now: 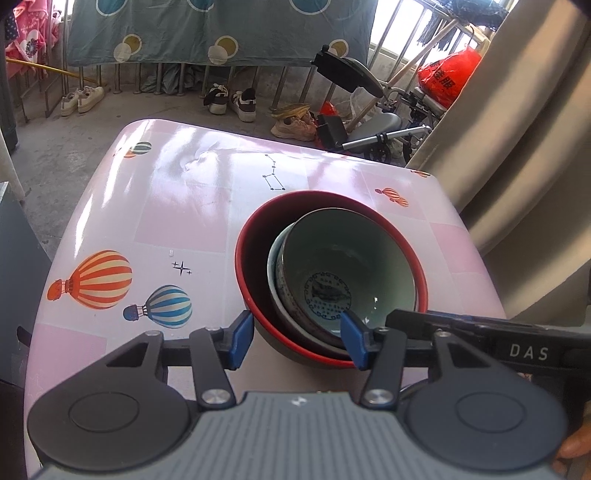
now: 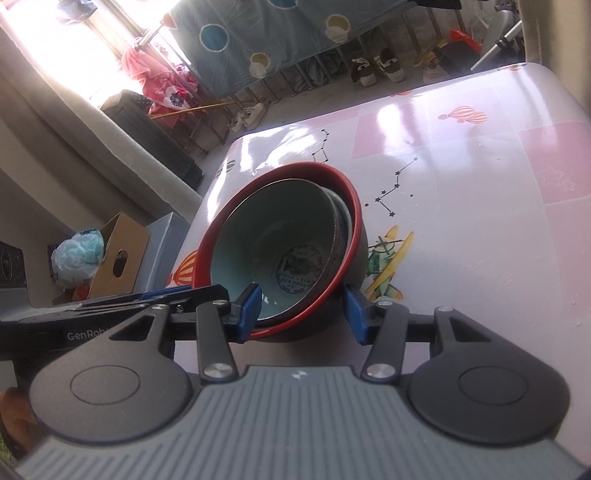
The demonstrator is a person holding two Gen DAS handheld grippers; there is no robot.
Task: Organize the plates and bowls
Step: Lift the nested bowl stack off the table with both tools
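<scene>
My left gripper (image 1: 297, 341), black-armed with blue pads, straddles the near rim of the large red-rimmed dark bowl (image 1: 251, 258). One blue pad (image 1: 240, 338) lies against the bowl's outer wall, the other (image 1: 354, 341) sits inside, over the nested bowls. Jaws part-way closed on that stack; whether the pads actually press, I cannot tell.

My right gripper (image 2: 303, 314) meets the same stack from the opposite side. One blue pad (image 2: 249, 312) sits inside the inner bowl, the other (image 2: 356, 317) outside the red-rimmed bowl's dark wall. Again the rim is between the jaws; firm contact I cannot confirm.

Stack contents: inside the red-rimmed bowl sits a pale celadon ceramic bowl with a dark round emblem on its floor (image 1: 347, 266). It leans toward one side. Under it the rim of another pale bowl (image 1: 275, 280) shows; not clear how deep it goes.

Location: stack stands on the glossy pink tablecloth printed with hot-air balloons and constellations (image 1: 166, 206), toward the table's edge nearest me.

The other gripper's black arm crosses the lower right of the left view.

Background: shoes by a railing (image 1: 229, 99), blue spotted cloth hanging (image 1: 221, 29).
</scene>
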